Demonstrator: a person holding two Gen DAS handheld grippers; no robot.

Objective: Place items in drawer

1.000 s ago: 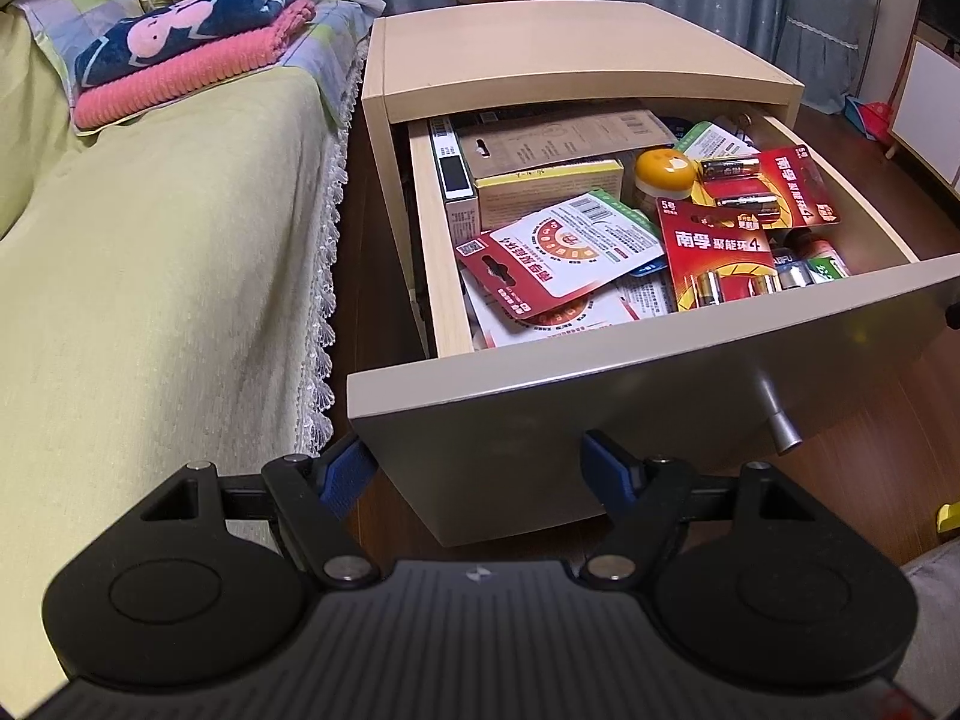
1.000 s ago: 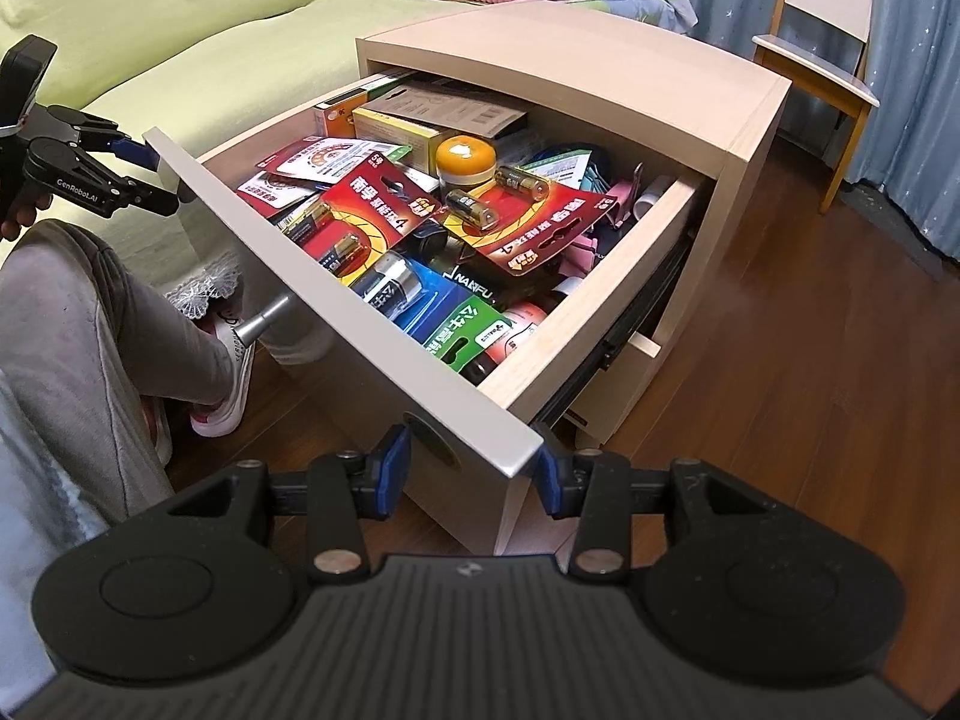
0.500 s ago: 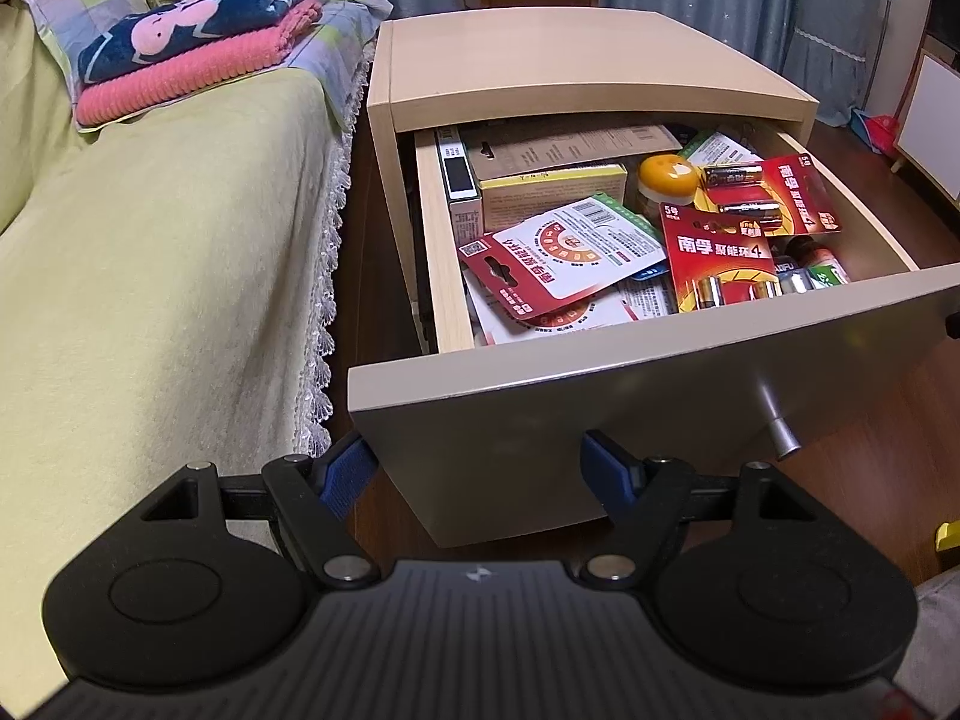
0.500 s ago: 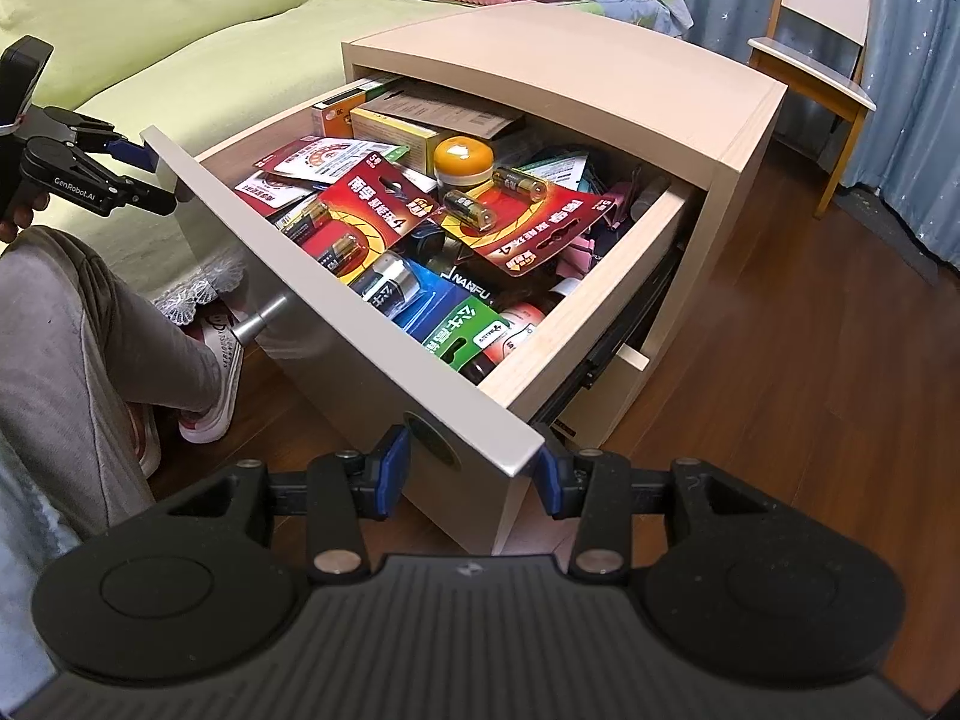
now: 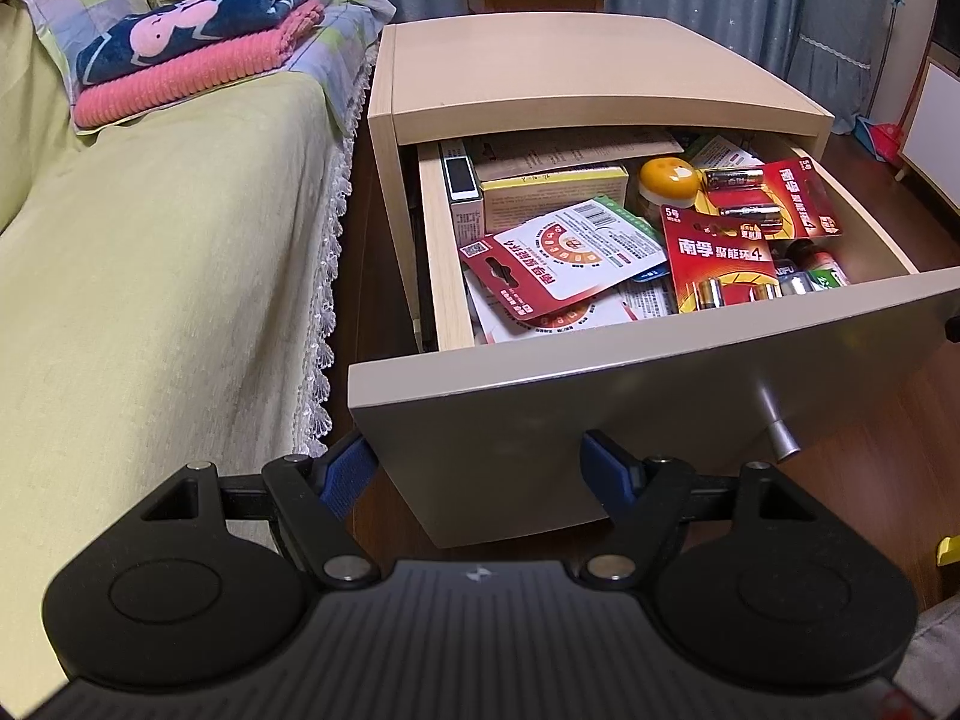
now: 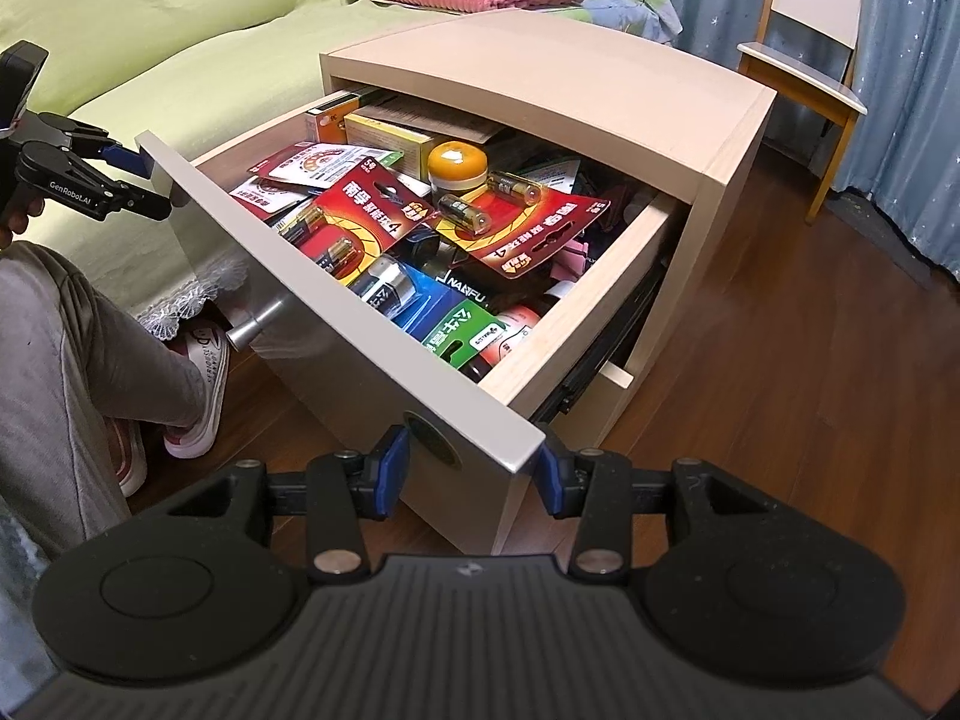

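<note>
The beige cabinet (image 5: 570, 72) (image 6: 570, 84) has its top drawer (image 5: 600, 396) (image 6: 336, 276) pulled partly out. Inside lie red battery packs (image 5: 720, 258) (image 6: 372, 204), an orange-lidded jar (image 5: 669, 180) (image 6: 456, 165), boxes (image 5: 552, 195) and other packets. My left gripper (image 5: 477, 468) (image 6: 153, 183) is open, with its blue fingertips at the left part of the drawer front. My right gripper (image 6: 468, 471) is open too, and the right corner of the drawer front sits between its fingers. Neither holds anything.
A metal knob (image 5: 777, 429) (image 6: 255, 324) sticks out of the drawer front. A green-covered bed (image 5: 150, 270) with folded blankets (image 5: 192, 60) flanks the cabinet. A person's leg (image 6: 90, 330) and shoe (image 6: 198, 396) are by the drawer. A chair (image 6: 804, 60) stands on the wooden floor (image 6: 780, 390).
The drawer has slid a little way into the cabinet, and both grippers have stayed at its front. Nothing was picked up or let go.
</note>
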